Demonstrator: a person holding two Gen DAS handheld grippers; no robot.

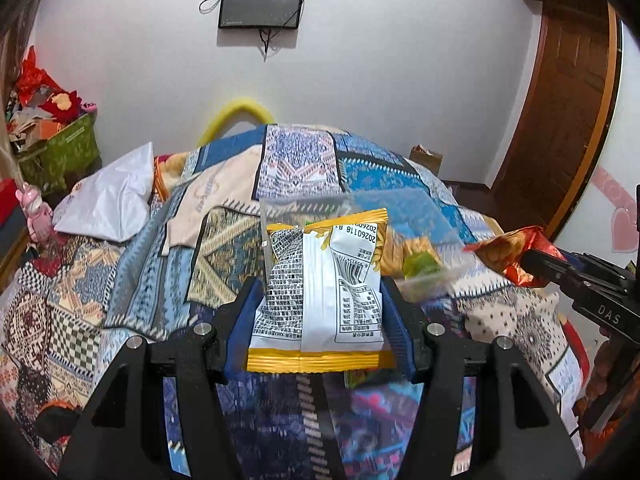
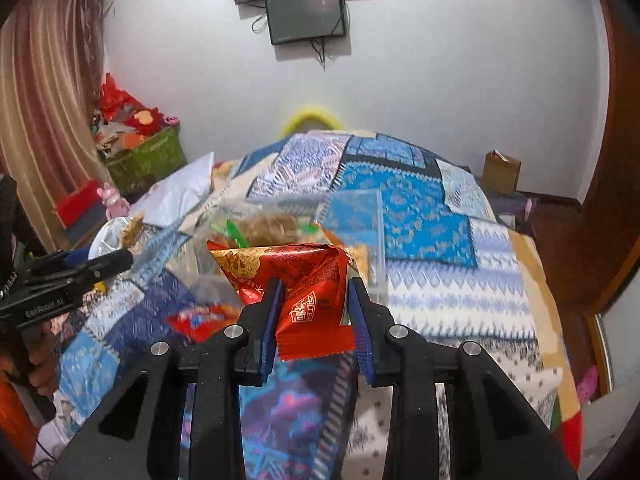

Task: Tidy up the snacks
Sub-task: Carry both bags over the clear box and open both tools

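My left gripper [image 1: 320,292] is shut on a white and yellow snack packet [image 1: 320,292], held back side up above the bed. My right gripper [image 2: 314,300] is shut on a red and gold snack packet [image 2: 308,280]; it also shows at the right of the left wrist view [image 1: 508,252]. A clear plastic box [image 1: 400,232] lies on the quilt ahead of both grippers with several snack packets inside; in the right wrist view the box [image 2: 352,216] is just beyond the red packet. The left gripper shows at the left of the right wrist view [image 2: 108,262].
A patchwork quilt [image 2: 420,216] covers the bed. A white pillow [image 1: 112,196] lies at its left. A loose red packet [image 2: 196,320] lies on the quilt. A green bin [image 1: 64,152] of clutter stands at the far left, a cardboard box [image 2: 500,172] by the wall, a wooden door [image 1: 560,100] at right.
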